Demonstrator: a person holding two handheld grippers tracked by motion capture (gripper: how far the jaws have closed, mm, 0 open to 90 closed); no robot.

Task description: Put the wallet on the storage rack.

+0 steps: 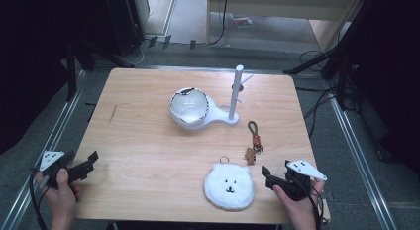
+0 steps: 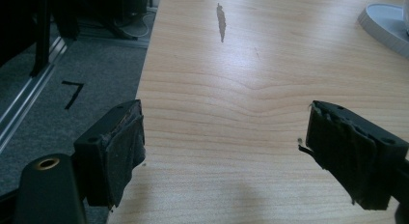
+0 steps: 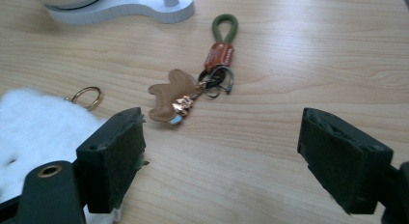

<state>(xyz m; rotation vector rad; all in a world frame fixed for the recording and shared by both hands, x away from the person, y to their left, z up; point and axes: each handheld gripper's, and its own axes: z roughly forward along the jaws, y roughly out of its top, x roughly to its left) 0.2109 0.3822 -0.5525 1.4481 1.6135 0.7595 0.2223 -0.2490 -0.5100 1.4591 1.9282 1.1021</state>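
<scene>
A fluffy white bear-face pouch (image 1: pixel 229 185) with a gold ring (image 3: pixel 87 96) lies near the table's front edge. Beyond it lies a keychain (image 1: pixel 254 142) with a green loop (image 3: pixel 224 26), an orange tab, dark rings and a tan leather figure (image 3: pixel 170 94). My right gripper (image 1: pixel 277 173) hovers just right of the pouch, open, nothing between its pads (image 3: pixel 118 156). My left gripper (image 1: pixel 90 162) rests at the front left corner, open and empty, its pads (image 2: pixel 115 151) over bare wood.
A white stand (image 1: pixel 236 93) with an upright post and a bowl-shaped dish (image 1: pixel 189 107) sits at the table's middle back. A dark mark (image 2: pixel 221 21) streaks the wood at left. The table (image 1: pixel 148 150) drops to grey floor and metal rails on both sides.
</scene>
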